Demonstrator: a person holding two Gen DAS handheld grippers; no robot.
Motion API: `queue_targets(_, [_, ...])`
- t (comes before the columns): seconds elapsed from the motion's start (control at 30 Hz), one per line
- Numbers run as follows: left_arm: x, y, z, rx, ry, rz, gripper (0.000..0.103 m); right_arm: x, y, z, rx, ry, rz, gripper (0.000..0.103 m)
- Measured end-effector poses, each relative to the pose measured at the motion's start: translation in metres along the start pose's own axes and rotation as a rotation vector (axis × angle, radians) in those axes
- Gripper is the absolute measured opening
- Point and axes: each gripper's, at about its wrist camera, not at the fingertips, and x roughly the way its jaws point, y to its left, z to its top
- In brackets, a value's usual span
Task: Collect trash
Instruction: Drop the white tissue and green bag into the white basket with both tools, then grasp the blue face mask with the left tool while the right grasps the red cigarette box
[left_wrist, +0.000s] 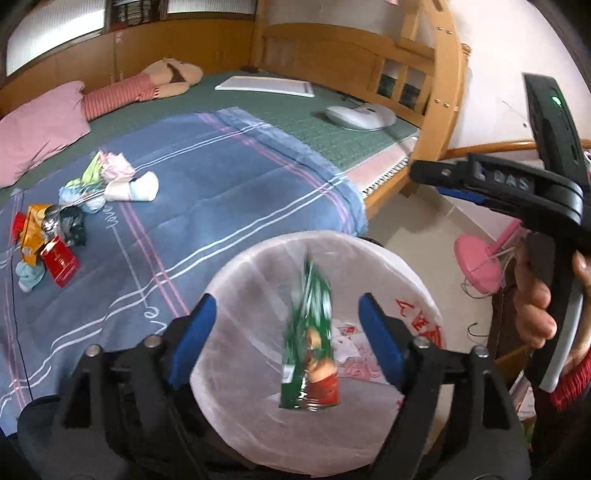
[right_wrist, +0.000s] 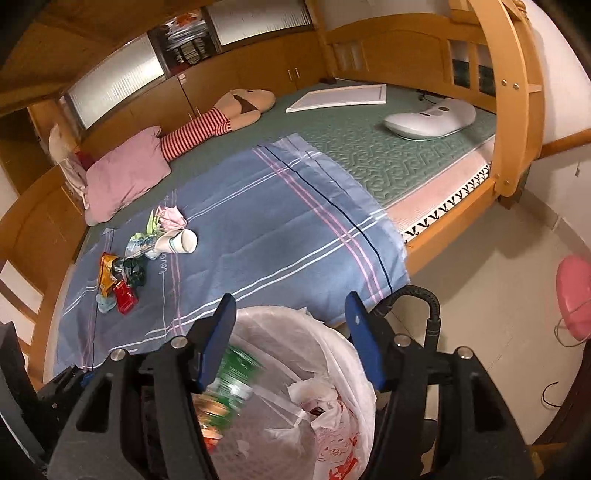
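Two fisheye views look down from hand-held grippers over a bin lined with a white plastic bag (left_wrist: 258, 295), standing at the foot of a bed.

In the left wrist view, the left gripper (left_wrist: 286, 325) sits at the bottom centre, its blue-padded fingers spread wide apart and touching nothing. Between them, motion-blurred, a green and red snack wrapper (left_wrist: 310, 343) hangs free over the bag's mouth, its long axis running up and down the frame. It appears to be falling into the bin. Its printing is too smeared to read.

In the right wrist view, the right gripper (right_wrist: 291, 332) is also at bottom centre, fingers parted and empty. The same wrapper shows blurred at lower left of the bag, by the left-hand finger. A crumpled white carrier bag with red printing (right_wrist: 332, 435) lies inside the bin; the red characters cannot be made out.

The remaining trash pile (left_wrist: 55, 229) lies on the blue striped blanket (left_wrist: 221, 177) at the left edge of the frame, up and left of both grippers: crumpled wrappers, a small red box, a white paper cup (left_wrist: 136, 188) on its side. The left gripper looks nearer to it. Raised letters on the right gripper's arm, at upper right of the left view, seem to read "DAS".
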Motion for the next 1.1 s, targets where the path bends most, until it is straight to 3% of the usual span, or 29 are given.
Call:
queue_targets(0.1, [-0.003,0.030,0.003,-0.088,-0.028,0.078,0.082,0.002,0.002,-0.003,-0.003,0.009,-0.003,0.061])
queue_targets(0.2, [-0.009,0.088,0.009,-0.243,-0.051,0.238,0.082,0.009,0.008,-0.006,-0.020,0.023,-0.010,0.060])
queue_targets(0.33, [-0.013,0.214,0.013,-0.545,-0.049,0.395,0.070,0.024,0.018,-0.009,-0.036,0.049,-0.001,0.060])
queue_targets(0.47, [-0.005,0.317,0.014,-0.700,-0.016,0.536,0.070,0.041,0.029,-0.011,-0.049,0.077,0.013,0.060])
queue_targets(0.57, [0.015,0.382,0.007,-0.836,0.055,0.540,0.070,0.063,0.044,-0.013,-0.059,0.123,0.041,0.060])
queue_targets(0.63, [0.033,0.411,-0.001,-0.914,0.085,0.488,0.070,0.077,0.057,-0.013,-0.084,0.151,0.052,0.060])
queue_targets(0.7, [0.045,0.423,-0.006,-0.932,0.087,0.428,0.068,0.091,0.072,-0.013,-0.114,0.169,0.058,0.060])
queue_targets(0.73, [0.052,0.427,-0.008,-0.931,0.096,0.408,0.064,0.099,0.083,-0.013,-0.131,0.183,0.064,0.060])
queue_targets(0.8, [0.061,0.430,-0.015,-0.934,0.135,0.388,0.027,0.113,0.101,-0.012,-0.158,0.207,0.077,0.060])
queue_targets(0.9, [0.054,0.429,-0.024,-0.946,0.133,0.372,0.016,0.134,0.136,-0.010,-0.213,0.228,0.115,0.060])
queue_targets(1.03, [0.023,0.414,-0.040,-1.011,0.141,0.361,0.016,0.164,0.191,-0.012,-0.315,0.245,0.166,0.060])
queue_targets(1.1, [-0.003,0.398,-0.053,-1.074,0.093,0.391,0.016,0.183,0.221,-0.012,-0.371,0.256,0.186,0.060])
